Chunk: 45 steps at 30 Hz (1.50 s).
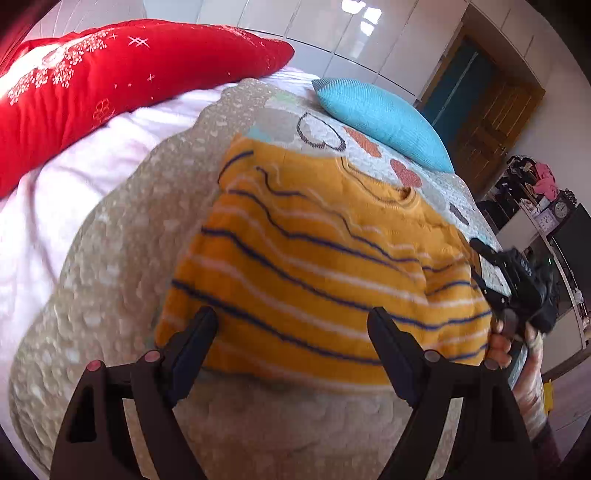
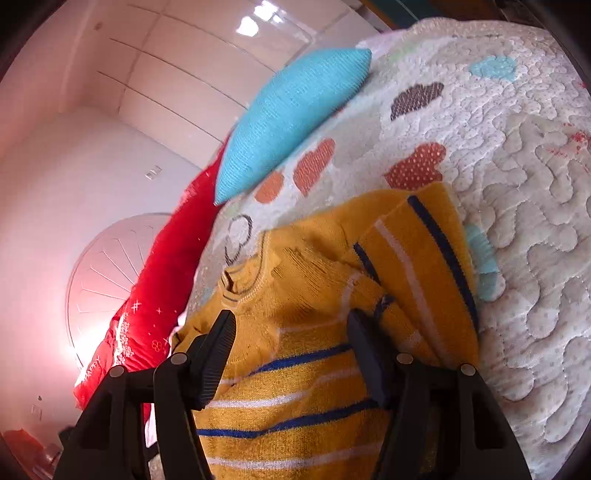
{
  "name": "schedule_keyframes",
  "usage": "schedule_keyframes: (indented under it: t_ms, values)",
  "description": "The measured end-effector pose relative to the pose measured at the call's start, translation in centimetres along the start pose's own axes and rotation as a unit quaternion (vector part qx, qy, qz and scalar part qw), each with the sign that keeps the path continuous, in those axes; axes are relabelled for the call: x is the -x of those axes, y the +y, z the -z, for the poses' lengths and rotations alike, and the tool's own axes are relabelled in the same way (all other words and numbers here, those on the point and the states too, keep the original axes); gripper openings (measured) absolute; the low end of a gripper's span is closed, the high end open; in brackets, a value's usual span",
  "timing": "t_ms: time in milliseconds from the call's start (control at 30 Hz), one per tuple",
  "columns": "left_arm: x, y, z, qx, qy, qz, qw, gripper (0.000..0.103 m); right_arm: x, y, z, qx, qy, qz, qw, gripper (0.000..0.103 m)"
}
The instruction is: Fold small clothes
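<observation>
**Sweater flat on quilt, both grippers spread**

1. Surface. I see a bed covered by a pale quilt [image 1: 122,266] stitched in wavy lines, with orange, brown, blue and outlined patches near its far end. A white sheet [image 1: 55,206] shows beside the quilt on the left wrist view.

2. Room. A blue cushion [image 1: 384,122] lies at the far end of the quilt. A red pillow [image 1: 92,85] with white star and flower prints lies along the sheet. Glossy white cupboard doors [image 1: 332,33] line the wall behind, and a wooden door [image 1: 491,122] stands to the right. A shelf [image 1: 535,206] beyond the bed holds clocks and mixed items, too small to identify.

3. Writing. White letters run along the red pillow's lower end on the right wrist view; I cannot read them.

4. Task item. A yellow sweater [image 1: 325,266] with blue and white stripes lies on the quilt, collar toward the cushion. One sleeve [image 2: 424,266] is folded over the body.

5. Left gripper [image 1: 291,332]: jaws apart, hovering over the sweater's hem, holding nothing.

6. Right gripper [image 2: 291,332]: jaws apart, over the sweater's chest near the folded sleeve; contact cannot be confirmed.
</observation>
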<state>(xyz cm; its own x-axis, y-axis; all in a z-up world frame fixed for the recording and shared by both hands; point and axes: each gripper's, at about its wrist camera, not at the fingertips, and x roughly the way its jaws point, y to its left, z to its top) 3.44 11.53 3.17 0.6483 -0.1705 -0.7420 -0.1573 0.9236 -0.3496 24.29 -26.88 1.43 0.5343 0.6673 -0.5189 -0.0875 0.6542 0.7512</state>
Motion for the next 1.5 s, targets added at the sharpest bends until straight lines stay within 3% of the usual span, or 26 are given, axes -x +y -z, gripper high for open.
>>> schedule_keyframes:
  t_ms: [33,133,200,300,333,467,567,700,733,767,867,1000,1133,1300,1500]
  values:
    - [0.2,-0.1,1.0,-0.007,0.011,0.004,0.9999,0.083,0.8,0.3,-0.4,-0.019,0.012,0.001,1.0,0.069]
    - [1.5,-1.2,3.5,-0.042,0.022,0.017,0.9987,0.083,5.8,1.5,-1.0,-0.015,-0.037,-0.039,0.998,0.073]
    - [2.1,-2.4,4.6,-0.073,0.024,0.02,0.9968,0.083,8.1,1.2,-0.8,-0.007,-0.051,-0.012,0.999,0.078]
    - [2.0,-3.9,5.7,-0.103,0.026,0.035,0.9937,0.083,8.7,-1.1,-0.2,0.003,-0.027,0.071,0.997,0.078]
    - [1.7,-4.2,5.9,-0.104,0.028,0.043,0.9933,0.083,8.5,-2.2,0.0,0.001,-0.016,0.081,0.997,0.078]
    - [0.5,-4.8,6.2,-0.086,0.043,0.07,0.9929,0.083,7.1,-5.3,1.1,-0.032,0.018,0.036,0.999,0.074]
    - [0.1,-5.1,6.5,-0.078,0.044,0.074,0.9932,0.083,5.8,-4.7,1.2,-0.009,0.019,0.022,1.0,0.074]
    - [0.2,-5.3,6.2,-0.071,0.045,0.086,0.9927,0.083,2.9,-2.6,1.7,0.01,0.04,0.014,0.999,0.056]
    - [0.3,-5.3,6.0,-0.067,0.043,0.091,0.9927,0.083,2.2,-2.0,2.0,0.019,0.047,0.027,0.998,0.034]
    - [0.4,-5.2,5.8,-0.063,0.041,0.093,0.9929,0.083,1.8,-1.9,2.2,0.015,0.057,0.03,0.998,0.026]
    - [0.9,-4.5,4.6,-0.049,0.032,0.1,0.9932,0.083,2.9,-1.3,2.3,-0.013,0.039,0.022,0.999,0.021]
    - [1.9,-2.5,2.1,-0.031,-0.005,0.085,0.9958,0.083,4.3,2.9,1.7,0.0,0.028,0.021,0.999,0.02]
    - [2.2,1.9,-0.8,0.017,-0.035,0.048,0.9981,0.083,2.6,10.9,1.3,0.068,0.044,0.047,0.996,0.02]
    - [3.2,9.2,-1.1,0.098,-0.064,0.036,0.9925,0.083,-4.3,19.7,2.9,0.149,0.085,0.101,0.98,0.02]
    - [4.6,13.5,-1.4,0.147,-0.092,0.034,0.9843,0.083,-14.2,23.6,7.3,0.199,0.145,0.168,0.954,0.021]
